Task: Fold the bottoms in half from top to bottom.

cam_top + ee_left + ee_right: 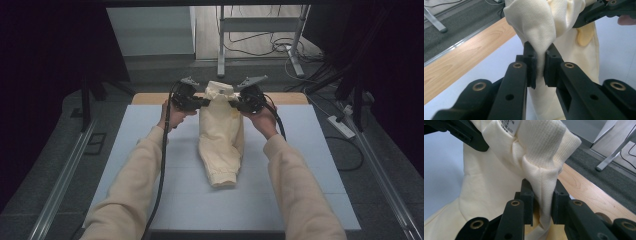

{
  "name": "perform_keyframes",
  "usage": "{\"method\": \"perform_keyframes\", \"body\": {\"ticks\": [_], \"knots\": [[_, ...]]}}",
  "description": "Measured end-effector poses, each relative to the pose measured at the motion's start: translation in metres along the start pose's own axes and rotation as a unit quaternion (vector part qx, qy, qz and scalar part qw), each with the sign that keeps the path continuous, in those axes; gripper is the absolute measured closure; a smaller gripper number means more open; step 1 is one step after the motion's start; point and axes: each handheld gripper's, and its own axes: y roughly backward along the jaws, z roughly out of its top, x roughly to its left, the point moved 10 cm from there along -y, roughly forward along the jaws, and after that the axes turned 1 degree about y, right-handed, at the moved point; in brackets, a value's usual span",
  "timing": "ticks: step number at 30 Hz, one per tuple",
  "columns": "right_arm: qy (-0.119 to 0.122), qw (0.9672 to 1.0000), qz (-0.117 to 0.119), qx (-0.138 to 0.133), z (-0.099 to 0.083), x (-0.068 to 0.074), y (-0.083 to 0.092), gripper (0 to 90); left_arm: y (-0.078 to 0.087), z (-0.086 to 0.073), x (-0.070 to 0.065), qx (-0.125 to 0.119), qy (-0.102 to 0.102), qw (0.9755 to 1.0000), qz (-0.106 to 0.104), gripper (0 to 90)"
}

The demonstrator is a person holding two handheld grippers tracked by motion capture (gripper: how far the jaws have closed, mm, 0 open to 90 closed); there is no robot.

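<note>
Left tool [540,68] pinching cream garment [541,25]; right tool [542,203] likewise

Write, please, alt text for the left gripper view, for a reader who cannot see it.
The left gripper pinches a fold of a cream knitted fabric garment between its two black jaws, above a pale blue table mat. The right gripper grips the same garment at upper right; a light wooden table edge runs along the left.
</note>
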Motion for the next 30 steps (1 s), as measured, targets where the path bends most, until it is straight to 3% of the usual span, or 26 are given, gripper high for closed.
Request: {"method": "perform_keyframes", "body": {"ticks": [30], "knots": [[-0.002, 0.9998, 0.015, -0.008, -0.022, 0.023, 0.011, 75.0, 0.006, -0.029, -0.027, 0.003, -0.011, 0.9998, -0.018, 81.8]]}}
